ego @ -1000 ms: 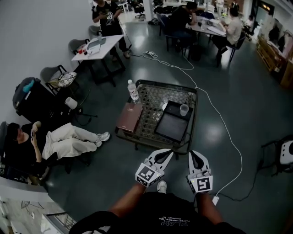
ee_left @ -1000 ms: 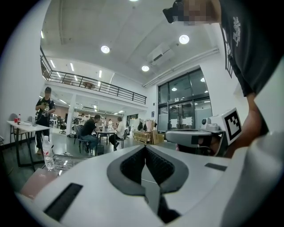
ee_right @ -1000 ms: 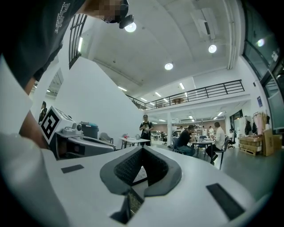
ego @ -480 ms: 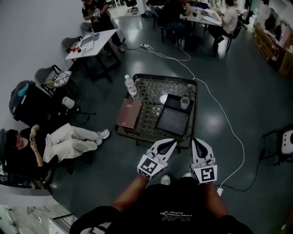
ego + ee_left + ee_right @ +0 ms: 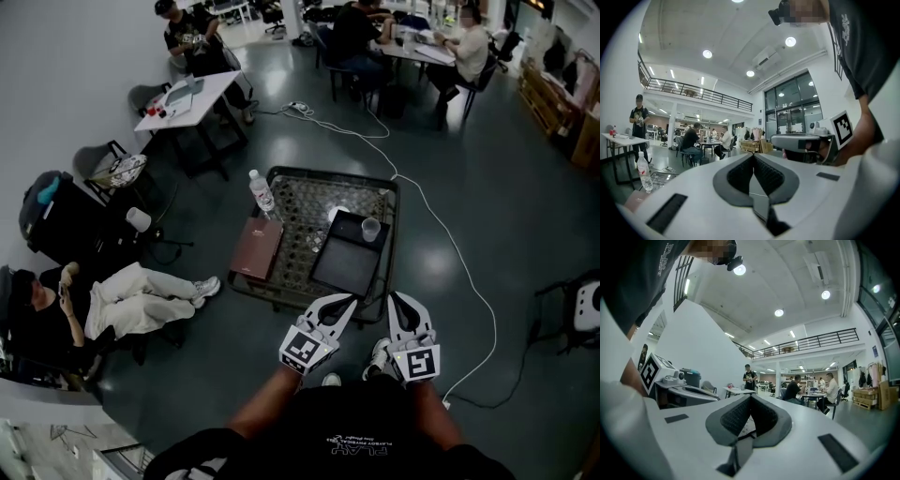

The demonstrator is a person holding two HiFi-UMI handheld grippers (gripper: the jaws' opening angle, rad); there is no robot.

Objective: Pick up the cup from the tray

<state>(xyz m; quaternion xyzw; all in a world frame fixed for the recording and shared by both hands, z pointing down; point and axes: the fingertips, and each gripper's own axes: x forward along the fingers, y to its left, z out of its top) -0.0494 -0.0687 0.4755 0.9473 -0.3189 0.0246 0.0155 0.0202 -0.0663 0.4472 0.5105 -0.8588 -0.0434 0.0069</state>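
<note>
Low mesh table (image 5: 298,199) just ahead.
L tongs (image 5: 349,302) & R tongs (image 5: 394,298) closed, empty; cup (image 5: 371,229) on tray (image 5: 342,269) at 12 o'clock.

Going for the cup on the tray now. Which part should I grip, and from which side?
Grip the cup by its side wall under the rim, fingers either side. It stands upright, mouth up, on the tray's far right part, so probably come level from the near side with the right gripper. That is shut: open it first.
</note>
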